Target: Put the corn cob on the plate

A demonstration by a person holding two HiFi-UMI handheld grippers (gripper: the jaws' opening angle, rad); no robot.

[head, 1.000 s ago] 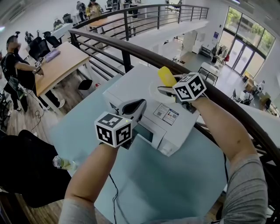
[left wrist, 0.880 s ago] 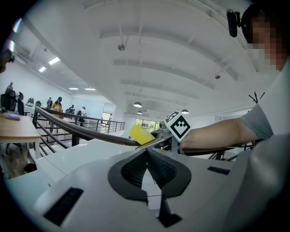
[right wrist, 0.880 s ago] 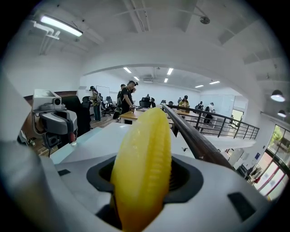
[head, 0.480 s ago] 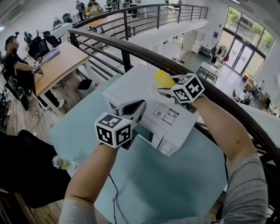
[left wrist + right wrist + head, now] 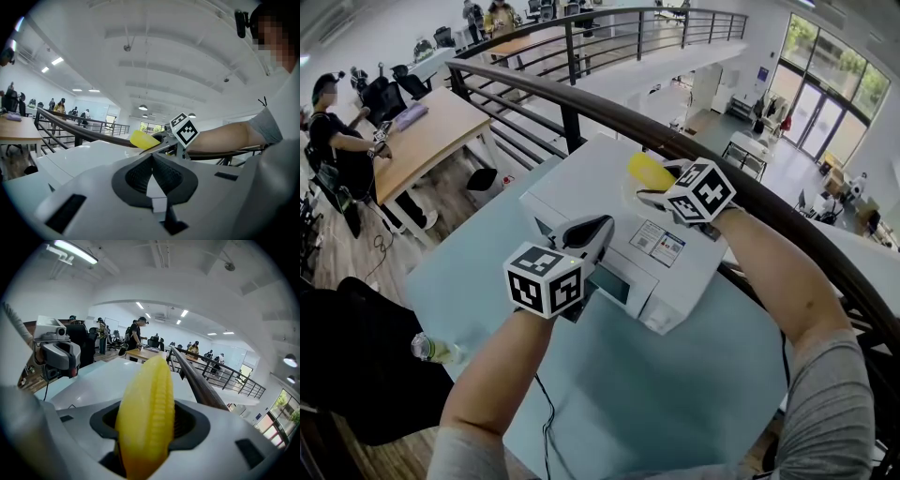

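Right gripper (image 5: 651, 186): jaws clamped on the corn cob (image 5: 647, 171), one pad on either side of its lower half. In the right gripper view the cob fills the gap between the jaws and its free end sticks out well past the tips. The cob is held clear in the air, above the flat top of a white box-shaped machine (image 5: 581, 178). It touches nothing but the pads.

On the machine top, just under the gripper, there is a faint pale round outline (image 5: 627, 201) (it may be the plate, but the head view does not settle this).

Left gripper (image 5: 598, 227): jaws together, nothing between them. It is held low and nearly level at the front of the same machine, near side, well apart from the cob. Its own view looks across the machine top to the right gripper and the yellow cob beyond.

Surroundings: the machine carries a printed label (image 5: 656, 244) on its top and stands on a pale teal table (image 5: 675, 375). A dark curved handrail (image 5: 581, 101) runs just behind the table. Beyond it on the left is a wooden desk (image 5: 431, 131) with a person (image 5: 333, 131) beside it. A small bottle (image 5: 434, 350) lies at the table's lower left edge.
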